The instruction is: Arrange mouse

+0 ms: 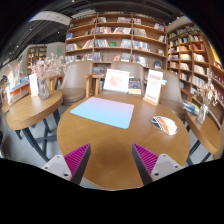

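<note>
To the left of the main table stood a second round table [28, 108], wooden, with a white card [33, 85] propped on it and some pale dried stems [45, 68] rising behind it. The main round table [100, 150] filled the middle of the view, its wood top bare near the fingers. The gripper [111, 160] hung over the near edge of that table with its fingers spread well apart and nothing between them; the left pad [77, 157] and the right pad [146, 157] showed their magenta inner faces. Beyond the fingers, near the table's centre, lay a light blue mat [103, 111]. Behind the mat stood an upright picture book [117, 80], and further right a white sign [153, 87] stood tilted near the far rim. Right of the mat, closer to the right finger than to the sign, rested a small rounded thing [166, 124] with white and orange on it, possibly the mouse, though it was too small to tell for certain. It lay off the mat, on the bare wood. Bookshelves [115, 35] lined the wall behind.
</note>
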Tool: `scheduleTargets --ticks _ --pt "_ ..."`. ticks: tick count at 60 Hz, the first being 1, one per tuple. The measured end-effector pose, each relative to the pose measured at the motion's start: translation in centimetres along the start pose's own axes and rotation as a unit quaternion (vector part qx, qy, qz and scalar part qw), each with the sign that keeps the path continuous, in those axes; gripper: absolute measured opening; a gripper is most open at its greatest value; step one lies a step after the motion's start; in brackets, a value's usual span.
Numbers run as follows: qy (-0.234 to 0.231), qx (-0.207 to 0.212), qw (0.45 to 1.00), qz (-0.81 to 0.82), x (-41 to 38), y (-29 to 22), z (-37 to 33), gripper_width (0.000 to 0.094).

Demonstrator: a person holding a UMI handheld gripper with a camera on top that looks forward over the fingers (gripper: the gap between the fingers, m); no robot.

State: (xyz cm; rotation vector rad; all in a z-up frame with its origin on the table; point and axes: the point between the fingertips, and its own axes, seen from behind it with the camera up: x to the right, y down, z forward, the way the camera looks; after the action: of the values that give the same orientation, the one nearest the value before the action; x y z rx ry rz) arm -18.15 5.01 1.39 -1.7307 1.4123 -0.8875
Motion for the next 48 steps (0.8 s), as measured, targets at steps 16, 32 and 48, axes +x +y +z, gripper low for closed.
scheduleTargets --ticks 16,32,48 --pt "0.056 -0.007 0.998 0.002 8.8 -0.9 1.6 0.0851" --pt "0.102 -0.016 0.994 0.025 17.0 -0.9 2.4 0.0855" --pt "0.122 -0.03 0.991 0.05 21.6 -0.2 3.8 0.0853"
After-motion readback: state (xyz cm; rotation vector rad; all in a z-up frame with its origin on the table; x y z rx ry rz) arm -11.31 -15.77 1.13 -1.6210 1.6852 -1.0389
